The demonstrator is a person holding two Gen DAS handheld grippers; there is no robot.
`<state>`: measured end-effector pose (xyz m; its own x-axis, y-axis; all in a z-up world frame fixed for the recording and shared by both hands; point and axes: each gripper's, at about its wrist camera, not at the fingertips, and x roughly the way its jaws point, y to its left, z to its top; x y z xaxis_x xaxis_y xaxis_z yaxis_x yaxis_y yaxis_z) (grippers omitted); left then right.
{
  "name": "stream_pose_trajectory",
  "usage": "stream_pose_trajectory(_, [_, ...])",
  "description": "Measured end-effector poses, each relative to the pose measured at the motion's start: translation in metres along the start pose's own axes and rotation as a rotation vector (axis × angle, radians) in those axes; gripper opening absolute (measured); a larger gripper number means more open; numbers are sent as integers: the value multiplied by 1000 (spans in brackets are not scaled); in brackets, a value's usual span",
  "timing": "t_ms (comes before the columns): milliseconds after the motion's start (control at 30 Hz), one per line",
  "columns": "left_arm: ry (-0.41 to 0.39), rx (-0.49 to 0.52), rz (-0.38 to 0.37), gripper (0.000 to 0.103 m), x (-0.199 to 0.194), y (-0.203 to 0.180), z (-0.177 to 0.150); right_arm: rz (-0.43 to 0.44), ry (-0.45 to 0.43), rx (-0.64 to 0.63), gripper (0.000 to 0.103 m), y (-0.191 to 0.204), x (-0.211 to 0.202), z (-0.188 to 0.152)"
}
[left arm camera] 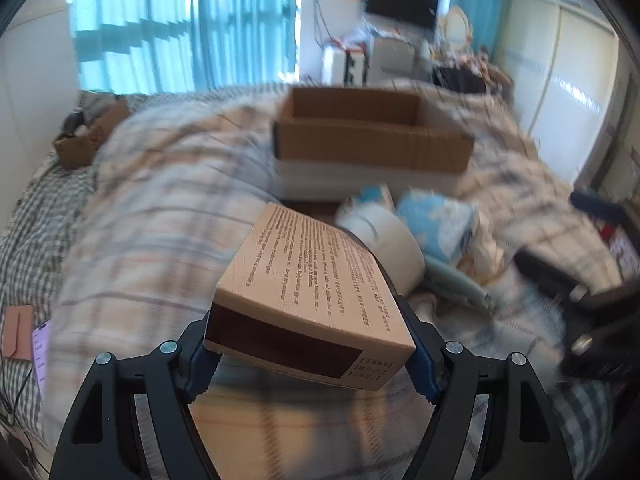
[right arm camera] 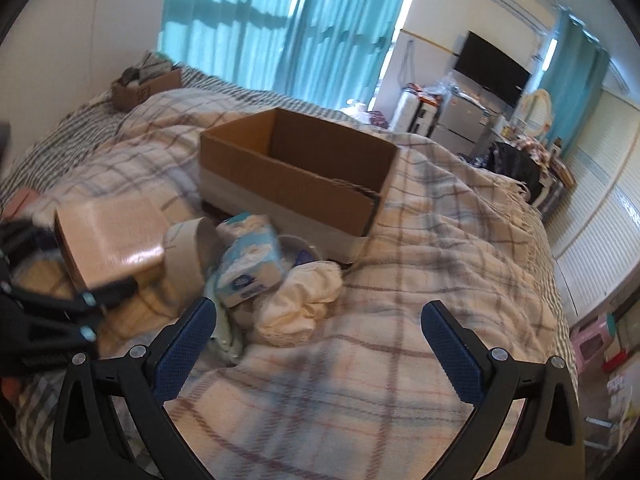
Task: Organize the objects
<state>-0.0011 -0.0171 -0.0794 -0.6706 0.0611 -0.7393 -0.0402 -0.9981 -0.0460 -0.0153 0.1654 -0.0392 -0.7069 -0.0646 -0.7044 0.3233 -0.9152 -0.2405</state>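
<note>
Left gripper is clamped on a tan printed box, blue pads pressing its two sides; box is lifted clear of the bed, tilted, open dark end facing the camera, printed text on top (too blurred to read); from the right wrist view the same box sits at far left, held in the left gripper, just above the plaid blanket.

Right gripper is spread wide, nothing between its blue pads; it hangs over bare blanket, near the pile but not touching it.

Open cardboard box sits on the bed beyond the pile, brown upper walls, white lower band, nothing visible inside from either view; in the left view it lies straight ahead of the held box, well apart.

Pile in front of the cardboard box: tape roll standing on edge just beside the held box; blue-and-white tissue pack leaning against it; crumpled white cloth touching the pack on the right; in the left view the tape roll and tissue pack sit just past the held box (heavy motion blur there).

Smaller cardboard box with stuff in it at the far corner of the bed; teal curtains behind.
</note>
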Motion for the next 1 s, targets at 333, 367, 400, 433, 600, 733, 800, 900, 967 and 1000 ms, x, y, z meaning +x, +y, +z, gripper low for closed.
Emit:
stream_pose_trajectory(333, [77, -111, -94, 65, 23, 38, 1, 178, 209, -139, 79, 49, 49, 2])
stream_pose_trajectory(367, [73, -108, -97, 65, 23, 38, 0, 183, 220, -131, 69, 48, 52, 2])
stream_pose_trajectory(400, [73, -104, -100, 68, 23, 37, -1, 191, 228, -118, 65, 47, 55, 1])
stream_pose_trajectory(433, [79, -98, -107, 70, 25, 35, -1, 201, 234, -104, 56, 46, 57, 0])
stream_pose_trajectory(600, [76, -96, -112, 72, 18, 33, -4, 218, 211, -71, 21, 41, 52, 2])
stream_pose_trajectory(733, [70, -108, -123, 74, 11, 36, -7, 230, 155, -56, 11, 36, 39, 4])
stream_pose_trajectory(800, [66, -95, -115, 74, 5, 35, -10, 243, 114, -45, 10, 31, 26, 6])
stream_pose_trajectory(900, [60, -76, -96, 82, -2, 33, -11, 258, 52, -39, 10, 22, 3, 7])
stream_pose_trajectory(967, [48, -69, -62, 87, -8, 33, -10, 261, 9, -35, 10, 16, -11, 9])
stream_pose_trajectory(1000, [48, -68, -39, 87, -10, 34, -8, 261, -9, -30, 10, 11, -18, 10])
